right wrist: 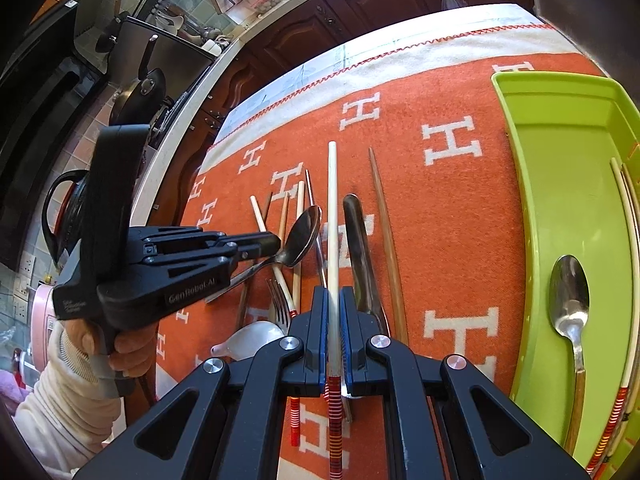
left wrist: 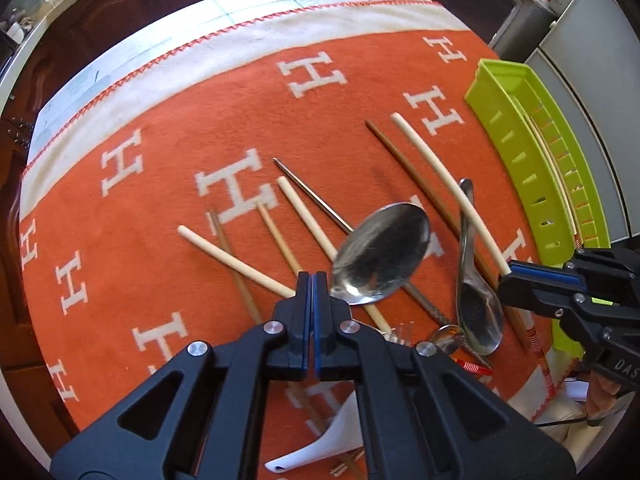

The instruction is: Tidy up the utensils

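With the left gripper (left wrist: 313, 280) pinching a raised steel spoon (left wrist: 380, 254) left of the green tray (right wrist: 560, 140) and the right gripper (right wrist: 333, 300) clamping 1 pale chopstick (right wrist: 332, 208), carry each level over the tray rim before releasing.

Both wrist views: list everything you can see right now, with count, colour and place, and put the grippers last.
Blanket: one, orange with white H letters, covering the table.
Tray: one, lime green, on the right side of the blanket.
Spoon in tray: one, metal bowl with brownish handle.
Chopsticks in tray: cream, along the tray's right wall; count unclear.
Lifted spoon: one, metal, held above the pile.
Cream chopstick: one, red-striped end, held.
Loose chopsticks: several, cream and brown, scattered mid-blanket.
Second metal spoon: one, lying on the blanket.
Fork: one, metal, in the pile.
White ceramic spoon: one, near edge.
Left gripper: shut on the lifted spoon.
Right gripper: shut on the cream chopstick.
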### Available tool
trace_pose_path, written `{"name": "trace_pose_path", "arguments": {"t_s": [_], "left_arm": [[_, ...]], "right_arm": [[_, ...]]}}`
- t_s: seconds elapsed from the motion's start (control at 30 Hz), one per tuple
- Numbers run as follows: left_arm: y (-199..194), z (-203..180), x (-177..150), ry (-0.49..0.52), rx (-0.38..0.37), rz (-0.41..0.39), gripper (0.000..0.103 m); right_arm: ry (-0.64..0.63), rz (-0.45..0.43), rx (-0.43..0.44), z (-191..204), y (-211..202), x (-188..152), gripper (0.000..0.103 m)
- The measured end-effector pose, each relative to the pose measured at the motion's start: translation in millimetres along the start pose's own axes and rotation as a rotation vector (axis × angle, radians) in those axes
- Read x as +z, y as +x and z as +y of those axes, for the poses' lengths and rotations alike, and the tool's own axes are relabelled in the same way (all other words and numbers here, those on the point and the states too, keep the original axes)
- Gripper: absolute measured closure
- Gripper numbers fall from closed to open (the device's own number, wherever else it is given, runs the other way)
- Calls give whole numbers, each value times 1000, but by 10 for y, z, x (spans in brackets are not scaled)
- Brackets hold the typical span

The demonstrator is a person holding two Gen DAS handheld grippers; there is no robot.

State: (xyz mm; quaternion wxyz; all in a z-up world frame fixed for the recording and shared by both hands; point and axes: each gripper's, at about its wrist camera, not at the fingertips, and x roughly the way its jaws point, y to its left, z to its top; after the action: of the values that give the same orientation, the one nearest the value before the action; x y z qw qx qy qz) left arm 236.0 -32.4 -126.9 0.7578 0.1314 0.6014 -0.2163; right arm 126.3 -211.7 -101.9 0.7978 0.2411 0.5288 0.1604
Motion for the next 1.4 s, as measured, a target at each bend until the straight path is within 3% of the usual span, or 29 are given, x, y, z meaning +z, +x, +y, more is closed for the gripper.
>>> {"name": "trace_pose_path", "arguments": {"t_s": [0.2, 0.37, 0.5, 0.7, 0.87, 0.93, 1.13, 1.23, 1.33, 1.4], "left_arm": [[-185, 126, -147, 30, -8, -43, 100], [-327, 92, -347, 110, 28, -87, 69], [-346, 16, -499, 171, 65, -97, 67], [-303, -139, -497, 250, 131, -133, 68], [-178, -255, -455, 337, 154, -89, 89], [-93, -274, -445, 357, 173, -52, 90], [83, -425, -432, 420, 290, -24, 90], [123, -528, -438, 425, 344, -44, 96], [39, -425, -351, 303, 297, -50, 102], [-57, -267, -302, 209, 183, -34, 103]], "right_arm": [[-2, -2, 8, -20, -92, -54, 97], [-3, -6, 11, -36, -151, -75, 97], [-5, 1, 12, -44, -155, -82, 97], [-16, 8, 16, 9, -150, -104, 97], [-7, 1, 11, -13, -180, -98, 97], [-1, -2, 9, -38, -193, -93, 97], [9, 0, 7, -77, -184, -96, 97], [10, 1, 7, -73, -166, -108, 97], [14, -8, 5, -82, -192, -120, 97], [17, -22, 5, -92, -232, -128, 97]]}}
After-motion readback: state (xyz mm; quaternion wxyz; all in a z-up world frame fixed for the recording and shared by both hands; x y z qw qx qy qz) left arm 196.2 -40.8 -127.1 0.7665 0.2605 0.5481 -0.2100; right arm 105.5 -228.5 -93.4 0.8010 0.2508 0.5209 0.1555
